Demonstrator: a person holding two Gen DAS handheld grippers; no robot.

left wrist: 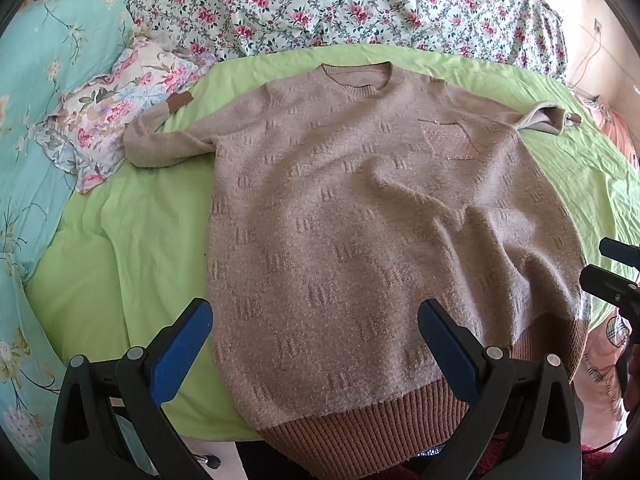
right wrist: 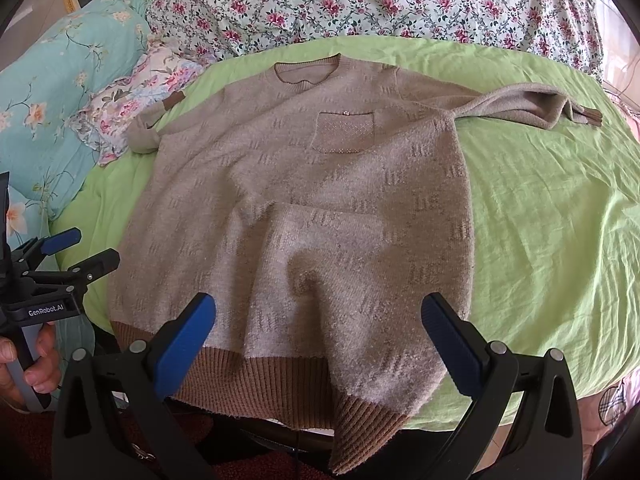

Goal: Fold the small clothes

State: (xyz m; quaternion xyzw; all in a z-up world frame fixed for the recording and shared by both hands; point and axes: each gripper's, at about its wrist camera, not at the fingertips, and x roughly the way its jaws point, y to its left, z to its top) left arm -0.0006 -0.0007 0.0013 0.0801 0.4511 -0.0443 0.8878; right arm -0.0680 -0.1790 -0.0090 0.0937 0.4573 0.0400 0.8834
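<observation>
sweater [left wrist: 360,240] flat ahead of both spread tongs [left wrist: 316,344]

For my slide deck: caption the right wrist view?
Open right gripper poised over a beige knit sweater spread flat on a green sheet.

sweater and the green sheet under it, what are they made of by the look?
Sweater: looks like a fuzzy knit, wool or acrylic; soft nap, woven-in stripe motifs, ribbed brown hem. Its chest pocket glints, maybe metallic thread. Green sheet: thin matte woven cloth, likely cotton; fine creases.
</observation>
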